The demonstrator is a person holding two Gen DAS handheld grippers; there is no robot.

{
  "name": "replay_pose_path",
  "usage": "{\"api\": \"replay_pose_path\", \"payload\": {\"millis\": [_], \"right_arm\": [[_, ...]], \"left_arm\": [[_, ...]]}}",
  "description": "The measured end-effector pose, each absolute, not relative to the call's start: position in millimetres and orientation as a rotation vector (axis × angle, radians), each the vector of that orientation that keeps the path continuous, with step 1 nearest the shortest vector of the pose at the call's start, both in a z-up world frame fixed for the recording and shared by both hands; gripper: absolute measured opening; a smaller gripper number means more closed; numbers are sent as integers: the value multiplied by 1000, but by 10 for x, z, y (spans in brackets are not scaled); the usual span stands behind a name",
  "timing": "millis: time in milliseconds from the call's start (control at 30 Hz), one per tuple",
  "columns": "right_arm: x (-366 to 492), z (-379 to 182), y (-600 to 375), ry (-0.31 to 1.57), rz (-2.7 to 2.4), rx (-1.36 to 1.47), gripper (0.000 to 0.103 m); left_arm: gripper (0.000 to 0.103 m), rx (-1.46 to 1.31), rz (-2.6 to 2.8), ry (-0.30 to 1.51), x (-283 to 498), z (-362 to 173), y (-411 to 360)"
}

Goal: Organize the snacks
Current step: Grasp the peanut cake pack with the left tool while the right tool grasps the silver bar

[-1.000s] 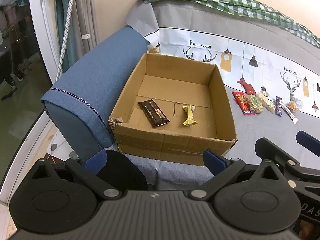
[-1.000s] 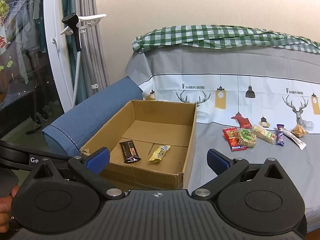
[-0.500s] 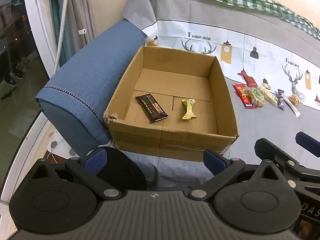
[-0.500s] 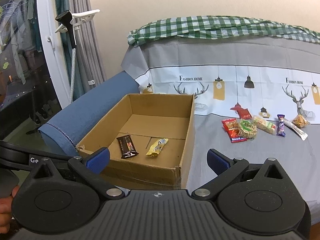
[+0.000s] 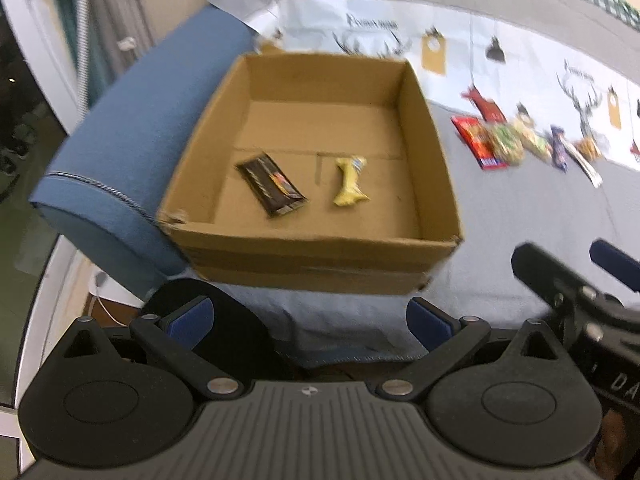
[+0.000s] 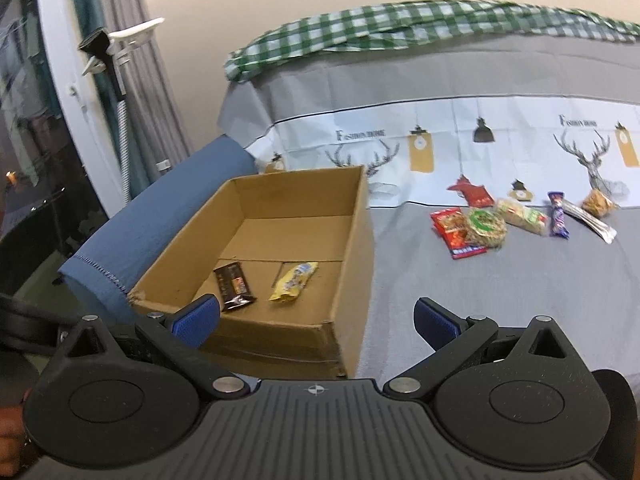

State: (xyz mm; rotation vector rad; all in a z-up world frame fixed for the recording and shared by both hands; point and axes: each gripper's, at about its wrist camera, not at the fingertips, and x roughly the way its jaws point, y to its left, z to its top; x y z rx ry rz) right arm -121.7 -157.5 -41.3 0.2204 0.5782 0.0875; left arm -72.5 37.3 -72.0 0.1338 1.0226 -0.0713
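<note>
An open cardboard box [image 5: 436, 184] [image 6: 356, 248] sits on a grey cloth-covered sofa. Inside lie a dark brown snack bar [image 5: 272, 188] [image 6: 234, 286] and a yellow wrapped snack [image 5: 350, 186] [image 6: 294, 282]. A row of several loose snacks lies to the box's right: a red packet [image 6: 456, 232], a green-labelled round pack [image 6: 486, 226], a purple bar [image 6: 557, 220] and others; they also show in the left wrist view [image 5: 504, 144]. My left gripper [image 5: 310, 318] is open and empty, in front of the box. My right gripper [image 6: 316, 322] is open and empty, near the box's front right corner.
A blue sofa armrest [image 5: 132, 136] [image 6: 160, 208] borders the box on the left. A green checked cloth [image 6: 400, 24] lies along the sofa back. Curtains and a white door frame [image 6: 72, 92] stand at far left. The right gripper's body shows in the left wrist view [image 5: 580, 292].
Both grippers have moved forward and closer to the box, the left tilting more downward over it. Both stay open and empty; the snacks have not moved.
</note>
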Motion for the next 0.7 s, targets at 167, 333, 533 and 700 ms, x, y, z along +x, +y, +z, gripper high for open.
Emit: {"api": "replay_pose_path", "payload": {"millis": [167,333,533,700], "right_arm": [[-1167,-454,-1898,556,32,247,102],[-1085,-575,-2533,547,-127,289,102],[-906,-844,-3581,579,-331,409,102],[-521,-1090,-4546,575,-469,394,102]], "left_arm": [[103,137,-77,1063,-484,-769,105],[103,157,-130,1078,-105,-740,-403],[103,91,-238,1168,591,-811,-1258],[103,147,-326,1167,1266,-1074,-2228]]}}
